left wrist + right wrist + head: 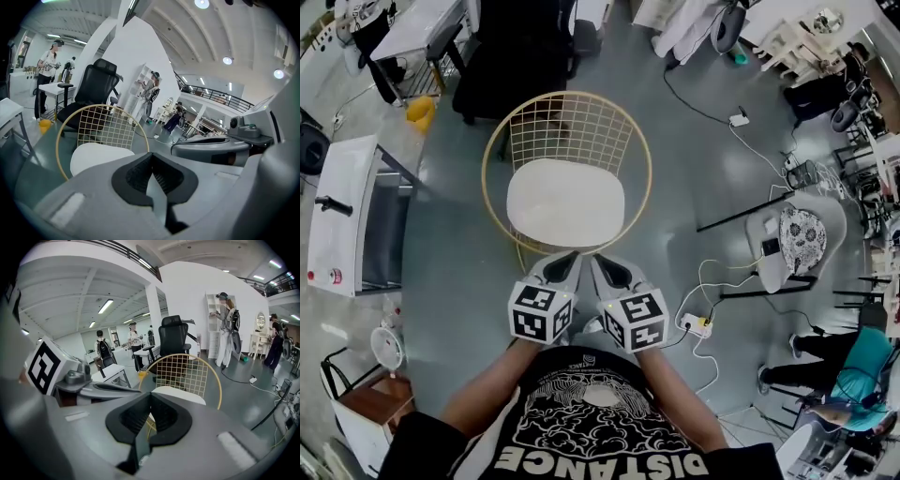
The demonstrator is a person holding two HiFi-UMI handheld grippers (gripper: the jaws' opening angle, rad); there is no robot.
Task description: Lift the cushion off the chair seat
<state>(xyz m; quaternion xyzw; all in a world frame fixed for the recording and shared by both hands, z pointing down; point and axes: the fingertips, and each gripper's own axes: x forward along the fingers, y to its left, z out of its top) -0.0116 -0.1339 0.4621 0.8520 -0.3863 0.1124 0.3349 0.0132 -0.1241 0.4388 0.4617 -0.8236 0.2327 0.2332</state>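
In the head view a white cushion point(565, 200) lies on the seat of a gold wire chair point(499, 141). My two grippers are held side by side just short of the cushion's front edge, the left gripper point(565, 265) beside the right gripper point(614, 267). Neither touches the cushion. In the left gripper view the left gripper point(151, 154) is shut and empty, with the cushion point(96, 157) ahead to its left. The right gripper point(150, 393) in its own view also looks shut and empty, and the cushion point(180, 394) sits just beyond its tips.
A black office chair point(516, 56) stands behind the wire chair. A white cabinet point(342, 211) is at the left, with a yellow bin point(420, 112) beyond it. Cables and a power strip point(698, 325) lie on the floor at the right, near a white stool point(802, 239). People stand farther off.
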